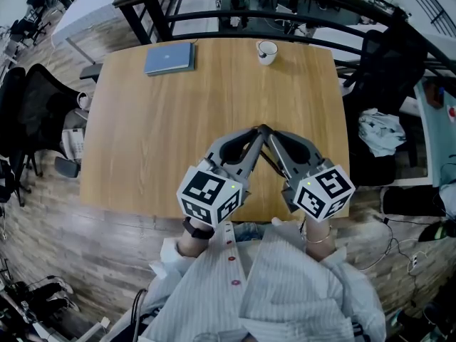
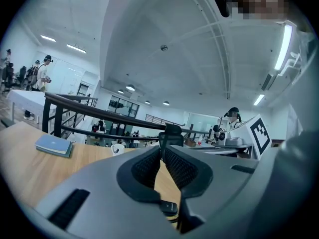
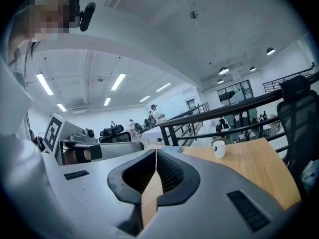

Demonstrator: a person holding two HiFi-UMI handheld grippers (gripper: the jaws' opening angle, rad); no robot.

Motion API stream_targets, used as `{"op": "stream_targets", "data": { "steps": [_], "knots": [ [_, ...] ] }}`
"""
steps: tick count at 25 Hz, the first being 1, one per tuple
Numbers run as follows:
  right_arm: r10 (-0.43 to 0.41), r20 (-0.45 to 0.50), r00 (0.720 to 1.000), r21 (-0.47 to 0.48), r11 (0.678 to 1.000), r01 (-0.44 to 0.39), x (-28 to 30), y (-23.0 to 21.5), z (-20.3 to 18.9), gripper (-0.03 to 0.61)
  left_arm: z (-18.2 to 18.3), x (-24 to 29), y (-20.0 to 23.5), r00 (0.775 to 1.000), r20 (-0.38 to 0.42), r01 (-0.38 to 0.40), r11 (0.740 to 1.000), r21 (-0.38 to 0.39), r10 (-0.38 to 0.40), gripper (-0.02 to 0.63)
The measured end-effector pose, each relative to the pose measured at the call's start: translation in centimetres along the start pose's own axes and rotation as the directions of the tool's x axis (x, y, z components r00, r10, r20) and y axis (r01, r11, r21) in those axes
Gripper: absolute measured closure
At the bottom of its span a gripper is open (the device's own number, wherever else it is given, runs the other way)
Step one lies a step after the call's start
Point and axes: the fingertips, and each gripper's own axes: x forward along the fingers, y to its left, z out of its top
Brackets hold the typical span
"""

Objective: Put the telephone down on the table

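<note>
Notebook [image 1: 169, 58]: far left corner of the tabletop [image 1: 157, 141], lying flat.
Left gripper [image 1: 259, 129]: near edge, jaws pressed together, empty.
Cup [image 1: 266, 51]: far edge, right of middle.
Right gripper [image 1: 270, 132]: near edge, jaws pressed together, empty, tips just beside the left's.
Telephone: in no view, so bearing, axis and nearer hand cannot be told.

1. Table [image 1: 164, 134]: light brown wood with fine grain
2. Book [image 1: 169, 58]: grey-blue cover
3. Cup [image 1: 266, 51]: white
4. Left gripper [image 1: 259, 130] and right gripper [image 1: 270, 132]: grey shells, black ribbed pads, cubes with black-and-white square markers
5. Shirt [image 1: 285, 291]: pale with fine stripes and red buttons
6. Chair [image 1: 39, 109]: black
7. Floor [image 1: 107, 248]: grey-brown planks
</note>
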Motion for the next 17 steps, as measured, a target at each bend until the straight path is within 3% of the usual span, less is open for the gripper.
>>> {"op": "stream_targets", "data": {
  "steps": [17],
  "knots": [
    [-0.033,0.004,0.999,0.021,0.999,0.033,-0.6,-1.2,-0.4,0.540,0.3,1.9,-0.4,0.996,0.000,0.084,0.996,-0.043,-0.084,0.572]
  ]
}}
